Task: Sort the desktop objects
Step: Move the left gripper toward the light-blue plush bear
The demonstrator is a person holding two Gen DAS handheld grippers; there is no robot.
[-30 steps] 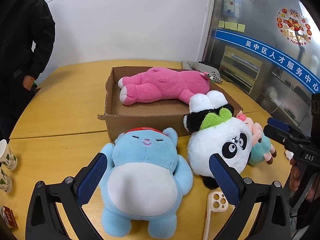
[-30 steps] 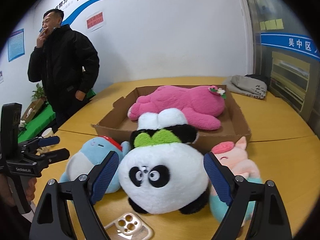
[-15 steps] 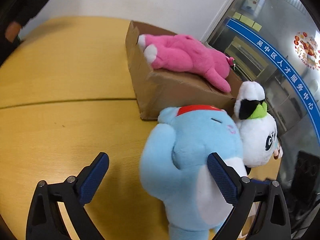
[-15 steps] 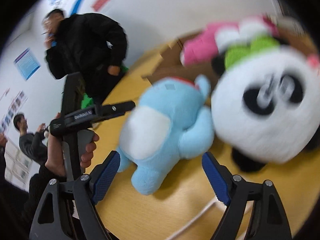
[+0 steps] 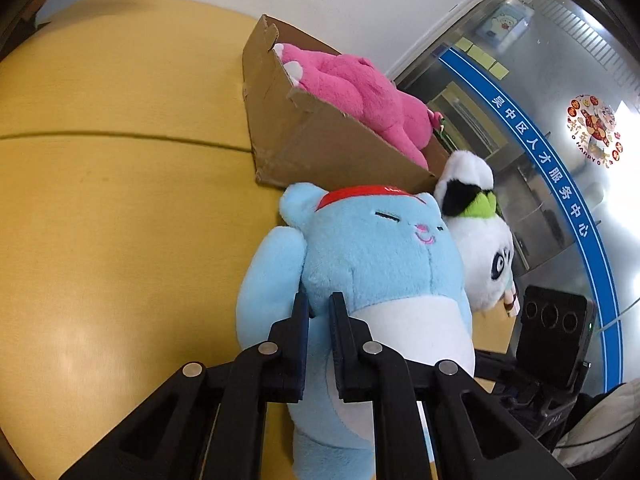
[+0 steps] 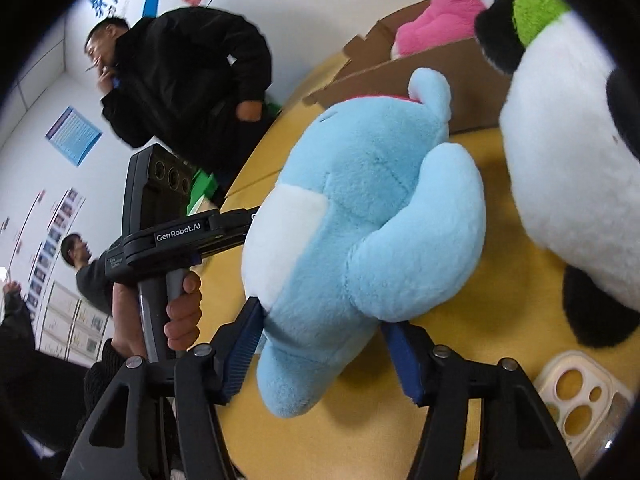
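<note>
Both grippers have just been closing on the blue plush toy [image 5: 372, 264], the left gripper [image 5: 319, 308] pinching nearly shut at its armpit and the right gripper [image 6: 326, 346] half-closed around its lower body, so the next move is probably a joint lift into the far cardboard box [image 5: 320, 148].

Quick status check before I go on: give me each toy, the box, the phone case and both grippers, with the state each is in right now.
blue plush toy: on the table, gripped from both sides
left gripper: just closed, pinching the blue toy's fur
right gripper: jaws have been closing on the blue toy's lower body
panda plush: lying beside the blue toy, ungripped
pink plush: lying in the box
cardboard box: open
phone case: flat on the table
</note>
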